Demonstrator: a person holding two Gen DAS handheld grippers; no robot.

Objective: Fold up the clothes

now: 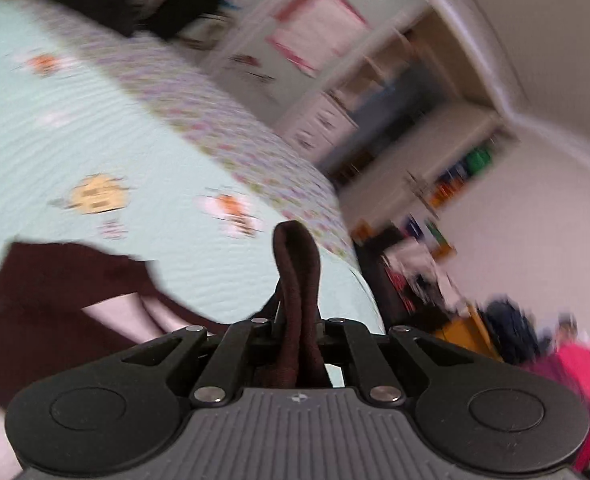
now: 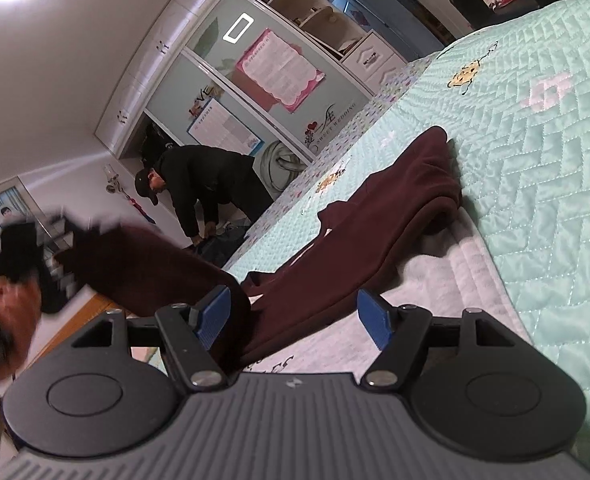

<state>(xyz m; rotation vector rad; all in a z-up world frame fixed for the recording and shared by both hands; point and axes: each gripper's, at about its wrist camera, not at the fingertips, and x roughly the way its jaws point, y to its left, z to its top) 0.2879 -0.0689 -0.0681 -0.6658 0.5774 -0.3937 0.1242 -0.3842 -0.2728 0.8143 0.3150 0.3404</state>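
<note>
A dark maroon garment (image 2: 375,216) lies crumpled on a pale quilted mat (image 2: 455,272) on the mint bedspread (image 2: 535,128). My left gripper (image 1: 297,320) is shut on a fold of its edge. That fold (image 1: 295,256) sticks up in a loop past the fingers, and the rest of the garment (image 1: 47,300) trails down to the left. In the right wrist view this lifted part (image 2: 143,264) stretches up to the blurred left gripper (image 2: 15,248). My right gripper (image 2: 295,316) stands open just above the garment, and its blue pads (image 2: 375,320) touch nothing.
A person in black (image 2: 207,188) bends over beside the far edge of the bed. Behind stands a wardrobe with sliding doors and posters (image 2: 279,68). Shelves and clutter (image 1: 447,184) line the wall past the bed's edge. A pink cloth (image 1: 583,376) is at the lower right.
</note>
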